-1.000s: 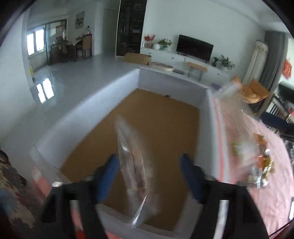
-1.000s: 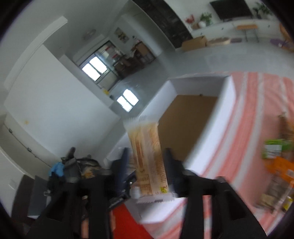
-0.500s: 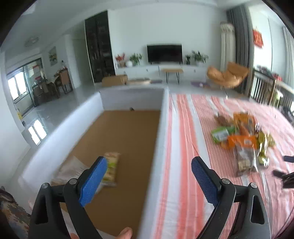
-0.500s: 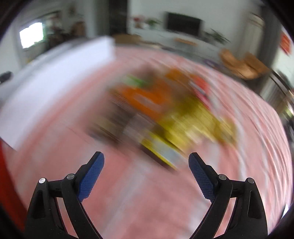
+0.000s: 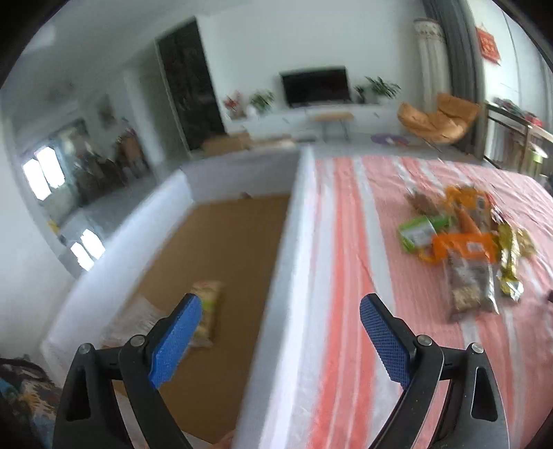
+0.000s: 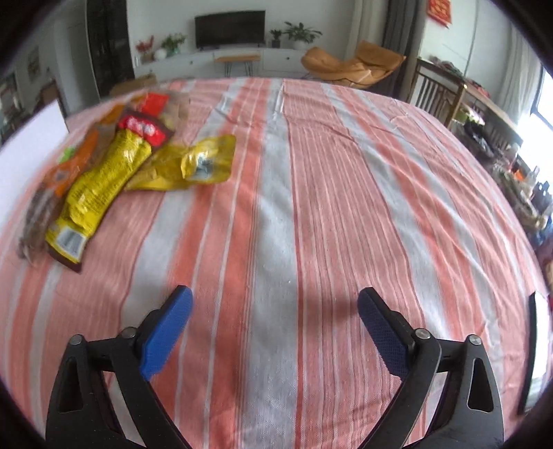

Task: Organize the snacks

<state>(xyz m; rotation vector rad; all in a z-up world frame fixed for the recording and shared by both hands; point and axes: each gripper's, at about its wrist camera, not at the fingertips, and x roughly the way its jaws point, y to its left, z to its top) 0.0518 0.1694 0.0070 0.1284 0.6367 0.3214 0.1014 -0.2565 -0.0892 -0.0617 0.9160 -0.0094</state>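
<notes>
I am holding the left gripper (image 5: 278,340) with its blue-padded fingers (image 5: 174,340) spread wide apart and gripping nothing. It is hanging over the near wall of the white box (image 5: 276,276), so one finger is sitting over the brown floor of the box and the other over the striped cloth on the desk (image 5: 345,241). Just beyond the left finger I am seeing a yellowish snack packet (image 5: 206,312) lying flat on the box floor, with a pale clear bag (image 5: 133,319) beside it toward the box's outer wall. To the right, well apart from the box, I am looking at the snack pile (image 5: 463,238) on the cloth: a green packet (image 5: 416,233), an orange packet (image 5: 465,247) and a clear bag of brown pieces (image 5: 471,286), blurred by motion.

I am keeping the right gripper (image 6: 274,335) just as wide, its fingers (image 6: 166,336) apart and empty above bare striped cloth (image 6: 311,207). The snacks are lying ahead and to the left of it: a long yellow packet with a red end (image 6: 103,179), a crumpled yellow wrapper (image 6: 186,164) touching it on the right, and brownish bags (image 6: 38,214) along its left side. A sliver of the white box (image 6: 24,145) is showing at the left edge. Beyond the desk I am seeing a television (image 6: 230,29) and an orange chair (image 6: 349,65).
</notes>
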